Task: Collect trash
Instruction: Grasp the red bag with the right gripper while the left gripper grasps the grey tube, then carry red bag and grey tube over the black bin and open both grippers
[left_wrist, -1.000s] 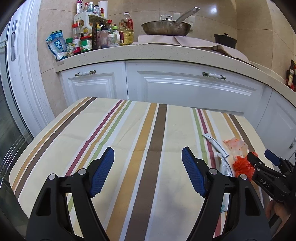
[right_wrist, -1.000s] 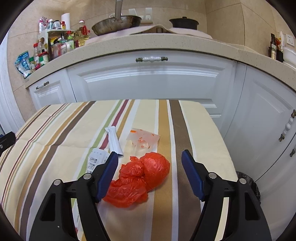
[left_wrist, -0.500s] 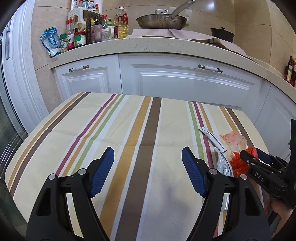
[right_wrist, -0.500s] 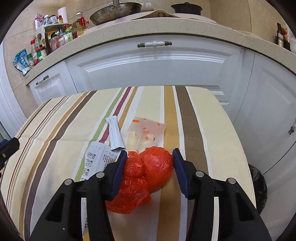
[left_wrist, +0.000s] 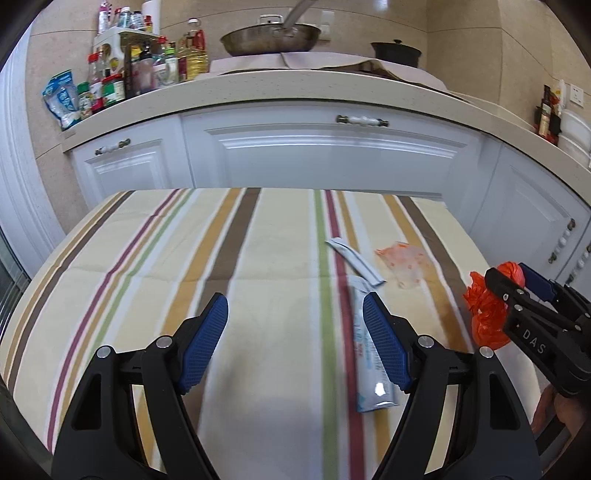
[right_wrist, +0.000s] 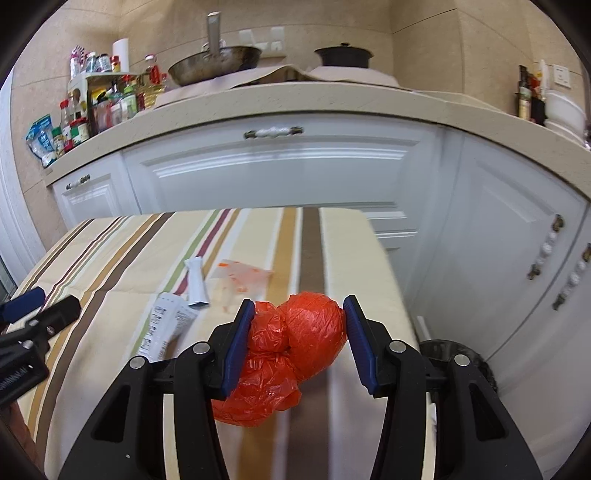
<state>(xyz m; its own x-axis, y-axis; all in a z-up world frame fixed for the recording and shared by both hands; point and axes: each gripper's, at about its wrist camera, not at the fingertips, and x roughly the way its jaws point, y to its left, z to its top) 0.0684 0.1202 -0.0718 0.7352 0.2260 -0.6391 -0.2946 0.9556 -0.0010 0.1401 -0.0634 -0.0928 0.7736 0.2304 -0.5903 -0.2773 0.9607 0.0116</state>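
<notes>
One item, the crumpled orange bag (right_wrist: 295, 343), is clamped between the right gripper (right_wrist: 295, 339) pads just above the striped table (right_wrist: 110, 258), so the carry step is in hand and next calls for transfer toward the bin (right_wrist: 458, 354), while the left gripper (left_wrist: 295, 343) hangs apart, empty.

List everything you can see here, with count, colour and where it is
orange plastic bag: 1, orange, between the right tool's pads
flat tube: 1, white and blue, on the striped cloth
narrow sachet: 1, white, beyond the tube
clear wrapper: 1, clear with orange print, right of the sachet
striped tablecloth: 1, cream with stripes, covering the table
bin: 1, dark, on the floor right of the table
wok: 1, metal, on the counter
left tool: 1, black with blue pads, open
right tool: 1, gripping the bag
</notes>
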